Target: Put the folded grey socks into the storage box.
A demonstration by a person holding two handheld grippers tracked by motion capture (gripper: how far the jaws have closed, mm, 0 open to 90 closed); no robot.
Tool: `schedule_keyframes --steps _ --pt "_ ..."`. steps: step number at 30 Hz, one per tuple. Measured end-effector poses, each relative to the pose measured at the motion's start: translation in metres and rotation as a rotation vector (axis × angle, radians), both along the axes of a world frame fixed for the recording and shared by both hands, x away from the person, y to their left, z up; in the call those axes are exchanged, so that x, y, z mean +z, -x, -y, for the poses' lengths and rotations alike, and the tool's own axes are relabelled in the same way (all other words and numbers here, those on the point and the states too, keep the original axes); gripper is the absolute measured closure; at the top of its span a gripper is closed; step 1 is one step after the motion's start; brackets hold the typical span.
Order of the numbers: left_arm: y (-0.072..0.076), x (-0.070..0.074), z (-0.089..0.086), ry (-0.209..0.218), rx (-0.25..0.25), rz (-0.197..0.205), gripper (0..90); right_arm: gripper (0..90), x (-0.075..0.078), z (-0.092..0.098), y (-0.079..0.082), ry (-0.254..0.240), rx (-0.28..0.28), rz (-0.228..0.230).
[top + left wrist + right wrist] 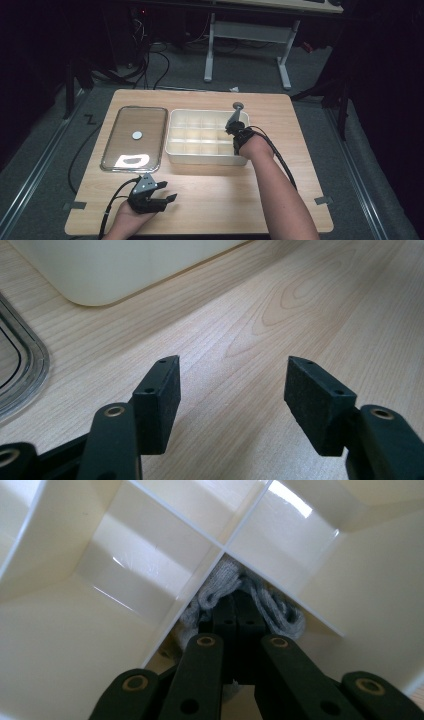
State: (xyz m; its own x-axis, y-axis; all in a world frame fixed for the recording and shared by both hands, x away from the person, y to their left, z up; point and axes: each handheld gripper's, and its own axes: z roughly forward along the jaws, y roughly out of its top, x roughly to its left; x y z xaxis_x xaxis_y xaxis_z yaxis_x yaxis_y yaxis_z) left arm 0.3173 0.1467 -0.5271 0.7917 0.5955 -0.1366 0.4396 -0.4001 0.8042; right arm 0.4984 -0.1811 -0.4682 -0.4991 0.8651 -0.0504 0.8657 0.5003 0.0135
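Right gripper view: right gripper (235, 617) sits inside a compartment of the cream divider box (60, 630), its fingers (225, 615) pressed together on a grey knitted cloth (220, 582) bunched in the compartment's corner against the partition walls. High view: that gripper (233, 129) reaches into the box's right end (207, 155); the box stands mid-desk (210, 200). A clear lid (134, 137) lies flat just left of the box. Left gripper (162, 199) rests near the desk's front edge, well apart from the box. Left gripper view: fingers (160, 400) spread wide, nothing between, bare wood beneath.
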Motion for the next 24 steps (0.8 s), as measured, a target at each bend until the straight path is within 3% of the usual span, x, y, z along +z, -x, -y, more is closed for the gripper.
schedule_keyframes --steps 5,17,23,24 --pt "-0.001 0.0 -0.001 0.009 0.002 -0.003 40.1 90.0 -0.001 -0.001 -0.001 0.007 -0.015 -0.014" --pt "0.0 0.001 -0.002 0.011 0.018 0.002 39.6 87.5 0.008 0.007 0.005 -0.039 -0.004 0.024" --pt "-0.002 0.001 -0.005 0.015 0.037 0.003 36.3 79.7 0.023 0.014 0.012 -0.076 -0.001 0.095" --pt "-0.001 0.003 -0.005 0.026 0.037 0.005 36.0 78.7 0.031 0.016 0.017 -0.114 0.005 0.134"
